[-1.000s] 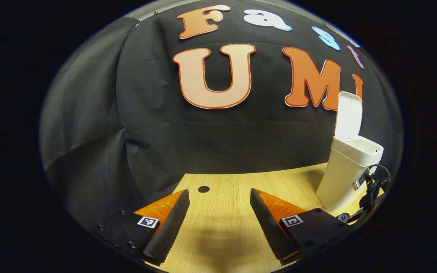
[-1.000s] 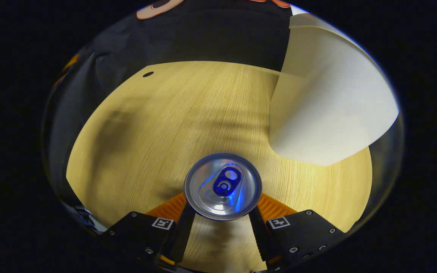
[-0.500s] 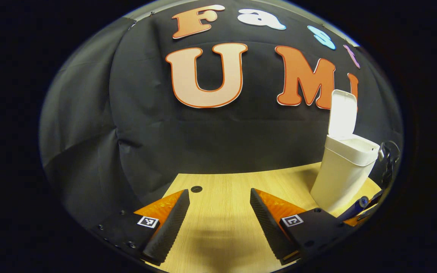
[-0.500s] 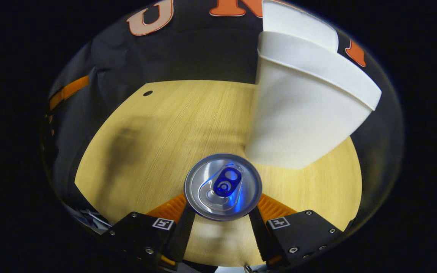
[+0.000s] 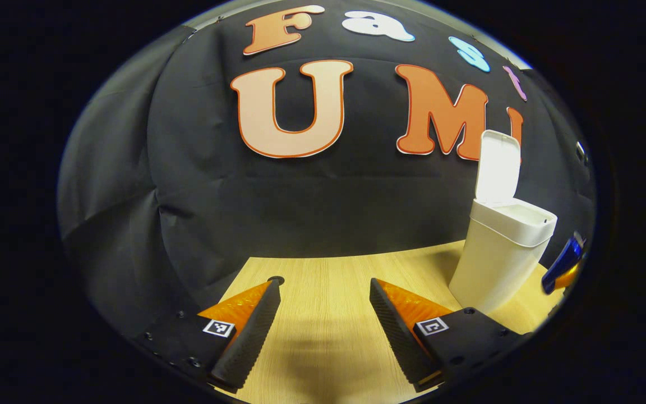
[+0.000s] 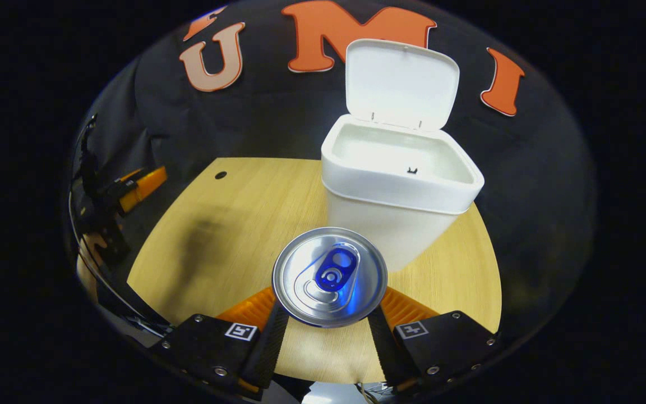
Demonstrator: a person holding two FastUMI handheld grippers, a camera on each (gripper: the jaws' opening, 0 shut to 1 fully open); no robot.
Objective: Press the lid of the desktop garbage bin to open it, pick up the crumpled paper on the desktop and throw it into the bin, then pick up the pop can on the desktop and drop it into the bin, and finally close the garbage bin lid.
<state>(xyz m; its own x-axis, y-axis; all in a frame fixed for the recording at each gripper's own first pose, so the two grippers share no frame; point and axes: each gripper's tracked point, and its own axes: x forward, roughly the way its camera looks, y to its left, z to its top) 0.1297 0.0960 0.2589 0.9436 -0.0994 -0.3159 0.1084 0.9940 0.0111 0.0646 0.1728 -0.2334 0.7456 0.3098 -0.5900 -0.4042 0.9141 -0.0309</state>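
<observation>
Can up, bin open, drop pending.

Left gripper view: the left claw (image 5: pixel 323 331) hung wide open over the bare bench (image 5: pixel 328 275), the bin (image 5: pixel 499 258) at three o'clock with its lid (image 5: pixel 497 168) raised.
Right gripper view: the right claw (image 6: pixel 327 331) gripped the pop can (image 6: pixel 330 276) short of the bin's rim (image 6: pixel 398 193) at twelve o'clock. Released early, it would probably clip that near rim; open room lay toward nine.

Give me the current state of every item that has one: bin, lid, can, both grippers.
Bin: upright on the table, mouth open.
Lid: flipped up.
Can: held top-up in front of the bin, tab unopened.
Right gripper: shut on the can.
Left gripper: open, holding nothing, over the table.
</observation>
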